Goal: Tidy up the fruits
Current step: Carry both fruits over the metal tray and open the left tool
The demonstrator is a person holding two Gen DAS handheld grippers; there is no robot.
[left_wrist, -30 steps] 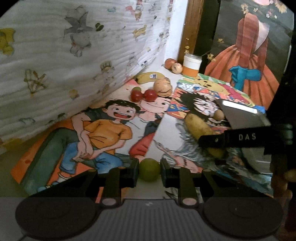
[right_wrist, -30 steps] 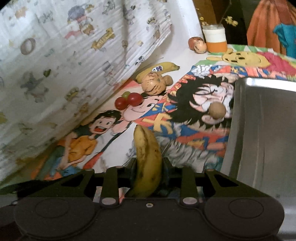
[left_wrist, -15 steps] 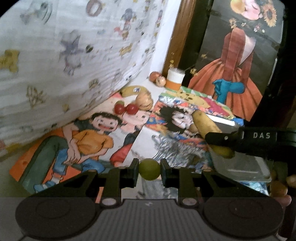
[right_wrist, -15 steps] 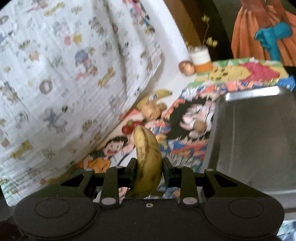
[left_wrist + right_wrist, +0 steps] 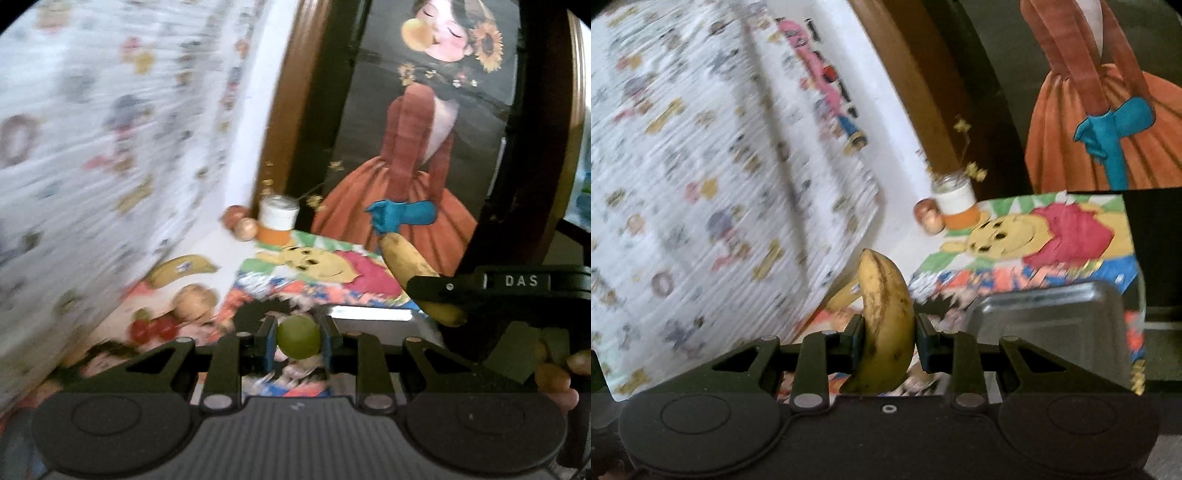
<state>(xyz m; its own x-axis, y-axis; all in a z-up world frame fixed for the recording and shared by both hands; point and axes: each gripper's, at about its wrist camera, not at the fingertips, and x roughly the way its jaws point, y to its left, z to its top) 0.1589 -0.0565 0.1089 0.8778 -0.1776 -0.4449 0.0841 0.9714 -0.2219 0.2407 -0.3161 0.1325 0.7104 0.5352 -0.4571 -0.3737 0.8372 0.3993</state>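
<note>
**A:** Left wrist view looks way different from a second ago. Back then the left gripper [image 5: 298, 338] sat low over the cartoon posters [image 5: 317, 275] with the green fruit [image 5: 298, 338] right down at the surface; now the whole scene has dropped, the picture of the woman in the orange dress [image 5: 413, 177] fills the top, and the steel tray [image 5: 373, 314] shows just past the fingertips. Everything's blurry too.

**B:** Same on the right wrist view. The tray [image 5: 1049, 314] used to fill the right side, now it's smaller and lower. The grip hasn't changed though: the right gripper [image 5: 889, 338] is clamped on the spotty banana [image 5: 884, 325], which stands nearly upright between the fingers, tip up.

**A:** Yep, and the left one is squeezed on the green fruit, dead centre between the pads, clear of the surface.

**B:** Rest of the fruit is still down there: a 2nd banana [image 5: 183, 269], 2 red ones [image 5: 153, 329] and a tan round one [image 5: 194, 299] near the printed cloth [image 5: 92, 166], plus 2 small ones [image 5: 240, 223] beside the white-and-orange cup [image 5: 277, 219].
</note>
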